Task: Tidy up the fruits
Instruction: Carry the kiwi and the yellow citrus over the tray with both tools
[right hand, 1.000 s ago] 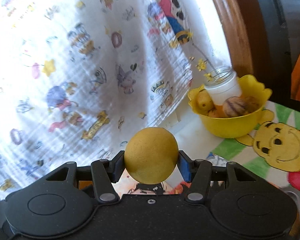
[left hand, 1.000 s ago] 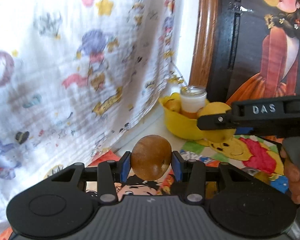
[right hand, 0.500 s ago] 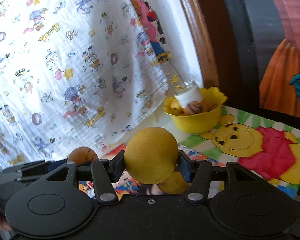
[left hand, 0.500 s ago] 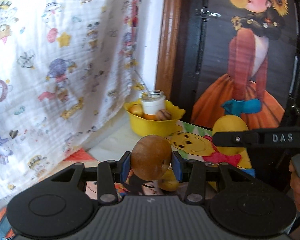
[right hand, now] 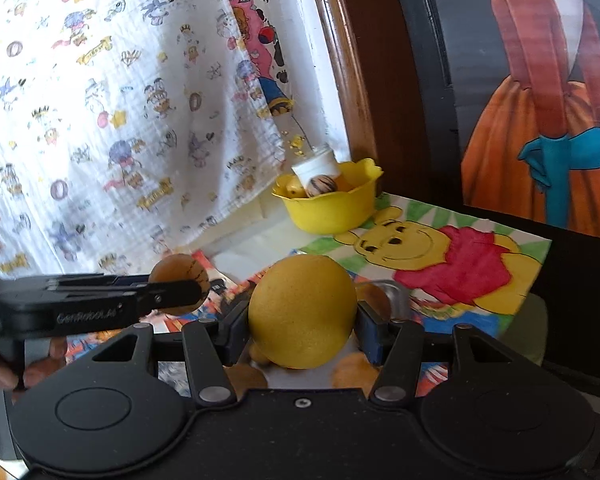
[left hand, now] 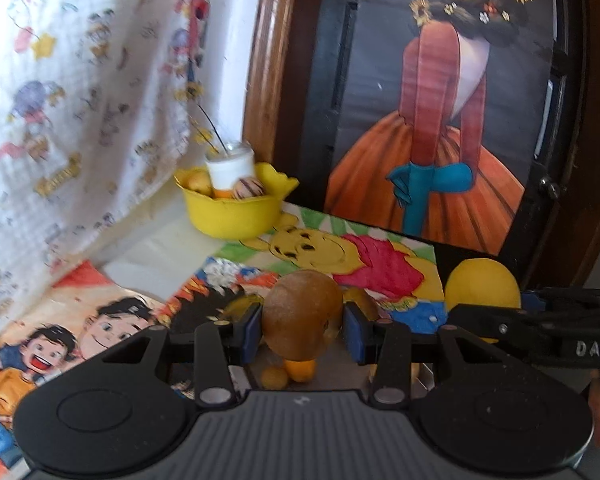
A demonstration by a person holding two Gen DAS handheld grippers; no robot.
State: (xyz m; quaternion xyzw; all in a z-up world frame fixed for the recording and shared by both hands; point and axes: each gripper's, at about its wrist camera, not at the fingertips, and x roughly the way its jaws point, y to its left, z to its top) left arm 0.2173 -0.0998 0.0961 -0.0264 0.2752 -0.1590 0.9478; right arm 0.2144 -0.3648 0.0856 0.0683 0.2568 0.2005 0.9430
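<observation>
My left gripper [left hand: 302, 326] is shut on a round brown fruit [left hand: 302, 312] and holds it above the table. My right gripper [right hand: 302, 316] is shut on a round yellow fruit [right hand: 302, 308]. In the left wrist view the right gripper [left hand: 484, 312] with its yellow fruit [left hand: 482, 282] shows at the right. In the right wrist view the left gripper [right hand: 176, 292] with the brown fruit [right hand: 178, 270] shows at the left. A yellow bowl [left hand: 230, 210] at the back holds small fruits and a white jar [left hand: 230, 166]; it also shows in the right wrist view [right hand: 328, 210].
Several small yellow and orange fruits [left hand: 288, 372] lie on a tray below both grippers [right hand: 350, 372]. Cartoon pictures cover the table, with a Winnie the Pooh drawing [right hand: 440, 256]. A patterned white cloth [right hand: 120, 100] hangs at the left. A painted panel [left hand: 440, 100] stands behind.
Both grippers have drawn back from the yellow bowl with their fruits still held. The bowl now looks smaller and farther, and the fruits on the tray below have come into view.
</observation>
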